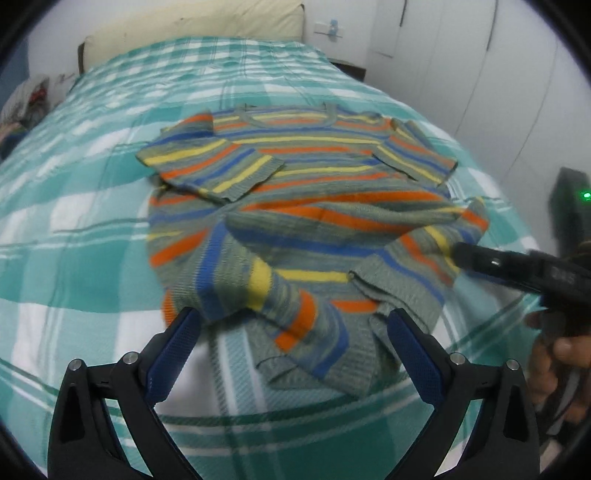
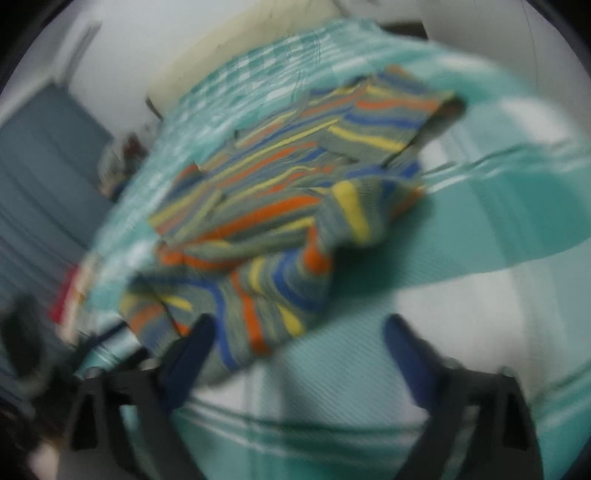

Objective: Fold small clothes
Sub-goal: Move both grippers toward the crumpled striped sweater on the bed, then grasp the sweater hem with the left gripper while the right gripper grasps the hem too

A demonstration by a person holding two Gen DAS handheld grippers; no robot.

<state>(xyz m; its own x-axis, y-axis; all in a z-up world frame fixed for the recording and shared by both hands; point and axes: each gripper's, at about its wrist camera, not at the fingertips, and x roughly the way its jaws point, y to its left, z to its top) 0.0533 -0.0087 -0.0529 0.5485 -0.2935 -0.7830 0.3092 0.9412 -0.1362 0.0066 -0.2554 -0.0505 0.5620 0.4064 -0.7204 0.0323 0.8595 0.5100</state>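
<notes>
My left tool (image 1: 290,325) and right tool (image 2: 299,336) are both wide open and hold nothing, and the sweater (image 1: 295,192) lies on the bed (image 1: 74,206) just ahead, its bunched bottom edge nearest my left tool.

Ahead of me: bed with teal-and-white checked bedspread (image 1: 92,206), cream headboard (image 1: 192,26), white wardrobe doors (image 1: 480,66), wall socket (image 1: 330,29).

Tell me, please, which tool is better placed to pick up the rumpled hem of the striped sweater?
Left, probably: the left tool is open and straddles the sweater's bunched hem; the right tool is open off its side.
</notes>
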